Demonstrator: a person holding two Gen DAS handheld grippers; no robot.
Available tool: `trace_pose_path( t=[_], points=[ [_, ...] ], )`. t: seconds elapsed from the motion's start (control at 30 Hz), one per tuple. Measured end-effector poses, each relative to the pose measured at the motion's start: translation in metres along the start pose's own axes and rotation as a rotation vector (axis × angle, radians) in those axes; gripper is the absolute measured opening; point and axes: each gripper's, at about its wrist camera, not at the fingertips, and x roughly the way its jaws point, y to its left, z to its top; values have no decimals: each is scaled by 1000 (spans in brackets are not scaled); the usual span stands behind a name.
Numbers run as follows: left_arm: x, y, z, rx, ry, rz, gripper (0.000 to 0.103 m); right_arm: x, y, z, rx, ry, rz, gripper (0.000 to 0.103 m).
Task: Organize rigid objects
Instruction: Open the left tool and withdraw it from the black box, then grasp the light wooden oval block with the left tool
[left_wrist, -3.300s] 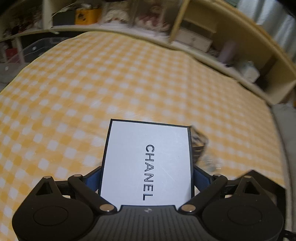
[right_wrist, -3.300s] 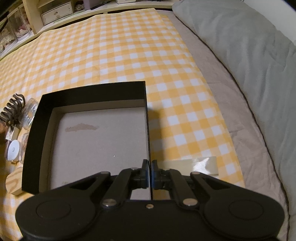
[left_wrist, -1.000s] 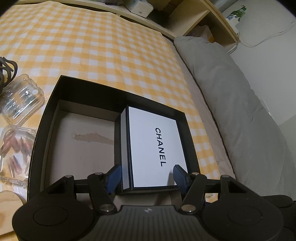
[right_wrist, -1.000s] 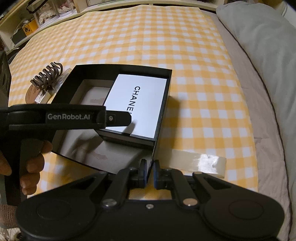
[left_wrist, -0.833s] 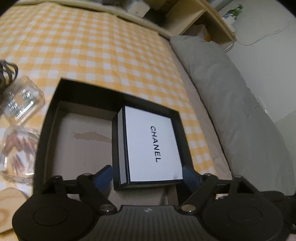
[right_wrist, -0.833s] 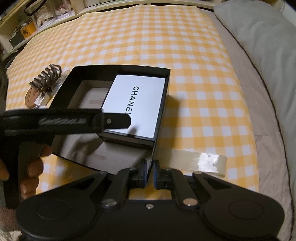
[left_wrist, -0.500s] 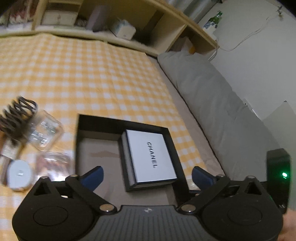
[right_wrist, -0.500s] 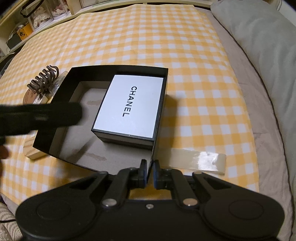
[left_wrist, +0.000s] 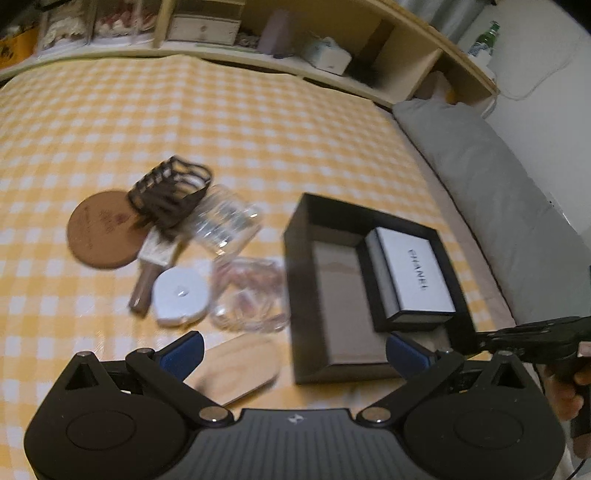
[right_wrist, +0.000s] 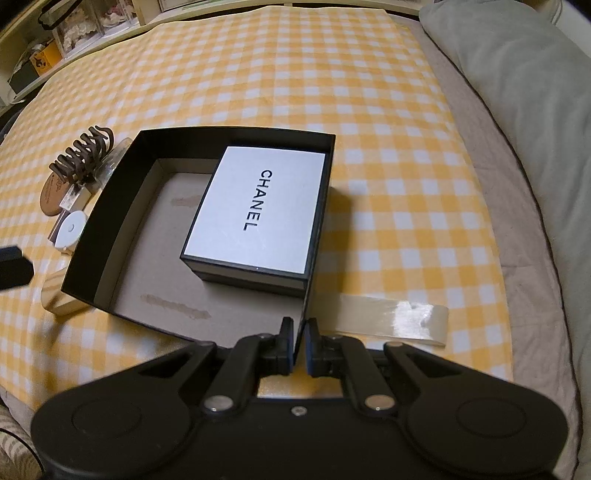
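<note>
Left wrist view: left gripper (left_wrist: 293, 350) spread wide, empty; white Chanel box (left_wrist: 413, 275) in right half of black tray (left_wrist: 303, 295), clutter to left.
Right wrist view: right gripper (right_wrist: 300, 341) pinched on tray's near-right wall; box against far-right corner.

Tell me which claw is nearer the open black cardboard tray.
Right. The right claw is shut on the open black cardboard tray at its near right wall. The left claw is open, empty, apart from it.

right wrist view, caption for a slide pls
Right gripper pinches the black tray wall; white box sits inside.
</note>
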Motion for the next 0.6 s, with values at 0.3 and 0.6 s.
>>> trace_pose_path(
  t=[0.3,0.6],
  points=[
    [21,37,-21,115,76,58,101,1,0,1,-2,6,-6,7],
    [43,51,-34,302,132,152,101,1,0,1,-1,6,-5,7]
  ],
)
